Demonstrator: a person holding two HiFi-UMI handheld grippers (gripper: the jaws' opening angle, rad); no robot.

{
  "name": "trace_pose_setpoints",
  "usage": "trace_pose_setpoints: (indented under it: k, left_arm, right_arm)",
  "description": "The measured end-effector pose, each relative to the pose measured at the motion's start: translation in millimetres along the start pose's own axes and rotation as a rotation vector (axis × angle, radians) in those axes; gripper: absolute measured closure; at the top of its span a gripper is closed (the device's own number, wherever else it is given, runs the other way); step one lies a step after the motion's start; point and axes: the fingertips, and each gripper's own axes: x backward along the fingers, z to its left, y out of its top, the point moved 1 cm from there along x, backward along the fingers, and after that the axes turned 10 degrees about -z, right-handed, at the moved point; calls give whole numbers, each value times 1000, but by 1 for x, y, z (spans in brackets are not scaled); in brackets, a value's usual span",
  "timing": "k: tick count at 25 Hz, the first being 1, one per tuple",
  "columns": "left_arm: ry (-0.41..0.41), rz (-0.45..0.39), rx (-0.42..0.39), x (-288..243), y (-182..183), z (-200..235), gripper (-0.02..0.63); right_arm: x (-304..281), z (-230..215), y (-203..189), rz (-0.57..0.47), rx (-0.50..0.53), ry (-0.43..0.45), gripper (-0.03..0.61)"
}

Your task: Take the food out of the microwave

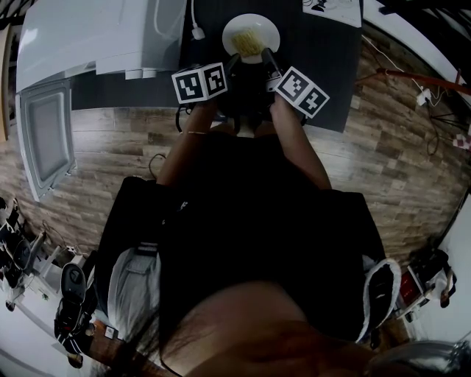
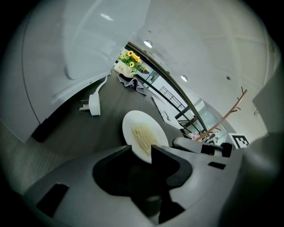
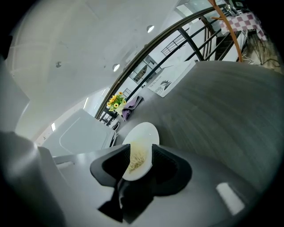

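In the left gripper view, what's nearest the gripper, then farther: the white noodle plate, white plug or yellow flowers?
1. White plate of noodles, just in front.
2. White plug, left on the dark table.
3. Yellow flowers, far back.

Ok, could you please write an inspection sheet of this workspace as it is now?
Surface: dark table, standing on a wood floor.
Job's things: plate of noodles on the table, outside the white microwave; microwave door open.
Clutter: flowers, purple cloth, printed sheet.
Grippers: left gripper and right gripper both open, with the plate's edge between each one's jaws.
Cables: white plug on the table beside the microwave; loose cables on the floor.
Surroundings: railing behind the table.
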Motion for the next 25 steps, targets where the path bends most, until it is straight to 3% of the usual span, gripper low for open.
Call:
trace_pose_setpoints:
  k: [7, 12, 14, 18, 25]
  left_arm:
    - [-31, -18, -7, 3, 0, -6, 492]
    - [-53, -47, -30, 5, 5, -13, 497]
    - [-55, -80, -48, 8, 12, -16, 542]
    - [-58, -113, -70, 11, 18, -20, 593]
    - [-85, -195, -156, 17, 36, -38, 607]
  right_arm:
    - [4, 0, 1, -23, 21, -6, 464]
    - [7, 1, 2, -46, 28, -8, 557]
    - [9, 1, 3, -52, 31, -14, 578]
    - [11, 6, 5, -60, 37, 12, 578]
    - [13, 22, 17, -91, 68, 78, 578]
